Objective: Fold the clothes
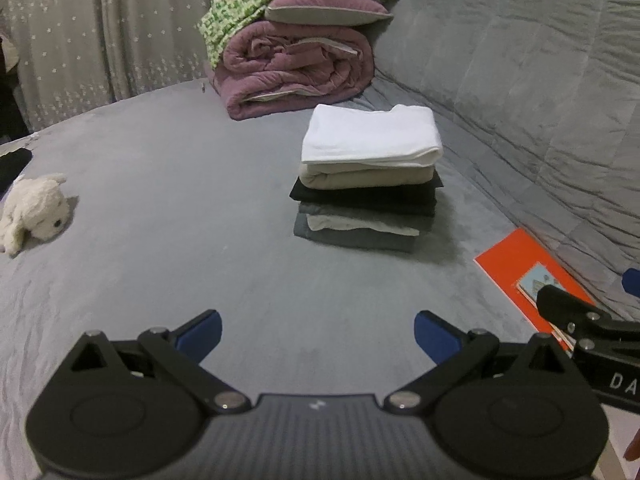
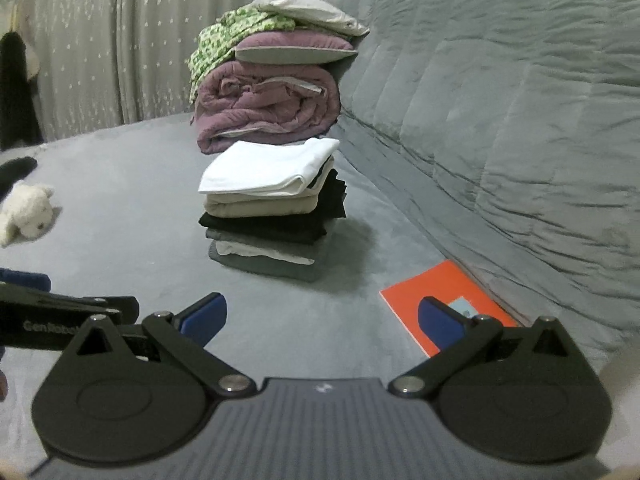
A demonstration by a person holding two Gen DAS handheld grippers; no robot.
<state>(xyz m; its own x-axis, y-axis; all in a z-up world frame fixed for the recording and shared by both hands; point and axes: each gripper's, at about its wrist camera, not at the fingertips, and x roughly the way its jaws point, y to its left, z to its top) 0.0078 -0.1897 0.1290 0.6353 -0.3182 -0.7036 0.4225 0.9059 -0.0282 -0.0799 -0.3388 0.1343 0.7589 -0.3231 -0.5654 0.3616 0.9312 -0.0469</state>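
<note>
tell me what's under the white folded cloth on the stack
Under the white cloth lie a beige piece, a black one and grey layers on the bed. Their inner folds are covered.

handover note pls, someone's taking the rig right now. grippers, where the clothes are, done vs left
Left gripper: open, empty, held low over bare bed.
Right gripper: open, empty, beside the left one, over the bed near the orange book.
Clothes: one folded stack mid-bed by the grey padded backrest, white piece on top, then beige, black and grey layers.
Done: everything in that stack looks folded.
Left: no loose garment shows in either view; check off-camera for more.
Not part of the job: purple comforter pile behind the stack, white plush toy far left.
</note>
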